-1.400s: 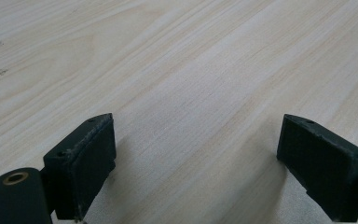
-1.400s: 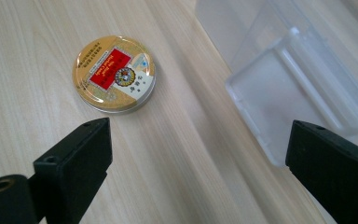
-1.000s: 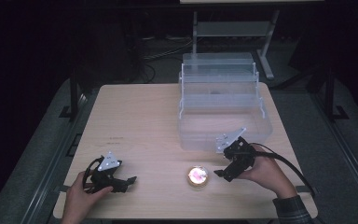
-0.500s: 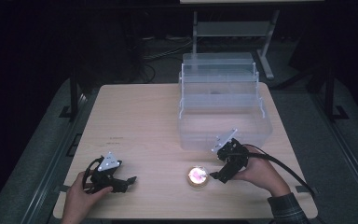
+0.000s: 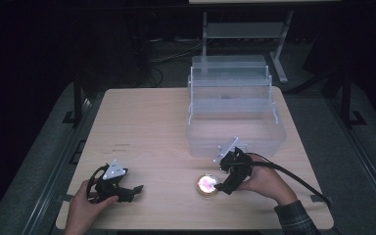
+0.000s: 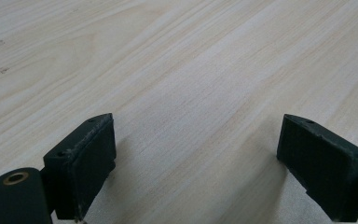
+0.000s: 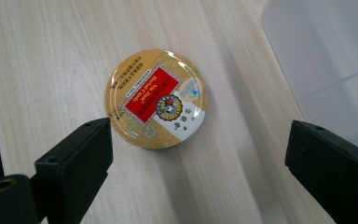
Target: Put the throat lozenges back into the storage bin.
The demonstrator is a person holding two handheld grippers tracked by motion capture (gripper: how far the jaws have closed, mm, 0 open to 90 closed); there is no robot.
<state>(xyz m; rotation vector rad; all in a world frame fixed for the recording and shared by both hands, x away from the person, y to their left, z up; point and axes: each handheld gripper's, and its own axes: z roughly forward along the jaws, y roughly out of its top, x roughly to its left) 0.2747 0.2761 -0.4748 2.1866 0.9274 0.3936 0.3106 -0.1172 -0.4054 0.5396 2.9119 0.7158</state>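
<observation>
I've got the right gripper [image 7: 196, 172] spread wide over the round tin [image 7: 156, 99] to straddle it, left gripper [image 6: 196, 172] parked open on the table [image 5: 147, 122].

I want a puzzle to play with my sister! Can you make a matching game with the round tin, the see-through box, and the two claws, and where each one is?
Things:
1. round tin
2. clear plastic box
3. left claw
4. right claw

Places or states:
A. open over bare wood at the table's near left
B. at the far right of the table
C. open, right beside the tin
D. lying flat on the wood, gold with a red label

Pairs: 1-D, 2-B, 3-A, 4-C
</observation>
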